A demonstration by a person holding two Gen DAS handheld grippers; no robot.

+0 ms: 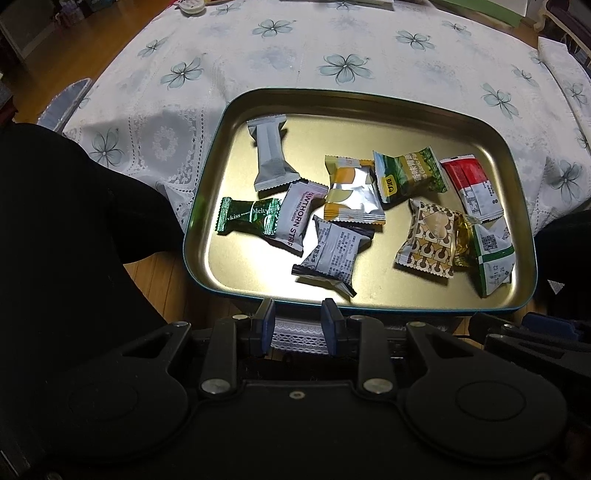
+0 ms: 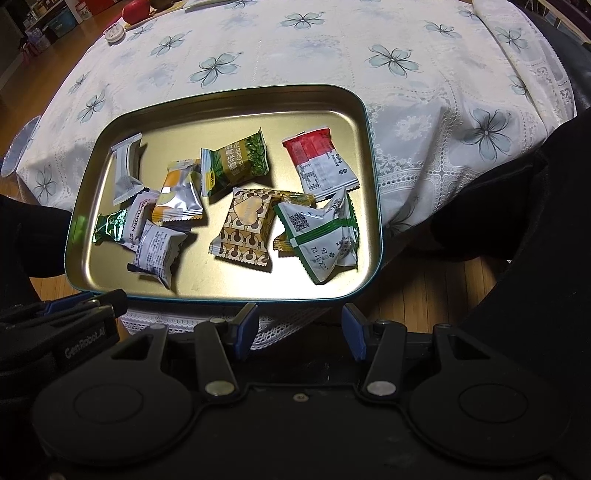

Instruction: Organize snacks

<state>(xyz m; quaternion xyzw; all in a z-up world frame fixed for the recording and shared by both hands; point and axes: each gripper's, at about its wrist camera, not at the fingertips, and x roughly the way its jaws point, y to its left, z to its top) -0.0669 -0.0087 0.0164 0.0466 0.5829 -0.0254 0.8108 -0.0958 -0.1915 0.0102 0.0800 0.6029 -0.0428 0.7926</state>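
Note:
A gold metal tray (image 1: 369,110) (image 2: 229,107) with a teal rim sits at the near edge of the table. Several wrapped snacks lie in it: a grey bar (image 1: 271,155) (image 2: 125,166), a green candy (image 1: 247,219) (image 2: 109,229), a green pea packet (image 1: 408,175) (image 2: 236,166), a red-and-white packet (image 1: 471,184) (image 2: 319,162), a brown patterned packet (image 1: 428,236) (image 2: 245,229) and a green-striped white packet (image 1: 493,254) (image 2: 321,240). My left gripper (image 1: 297,325) hangs just in front of the tray's near rim, open and empty. My right gripper (image 2: 299,330) hangs likewise, open with nothing between its fingers.
A white tablecloth (image 1: 295,55) (image 2: 295,48) with blue flowers covers the table. A small round tin (image 1: 192,5) (image 2: 114,33) and a red object (image 2: 136,9) stand at the far side. Dark-clothed legs (image 1: 74,221) (image 2: 517,203) flank the tray. Wooden floor (image 2: 424,288) shows below.

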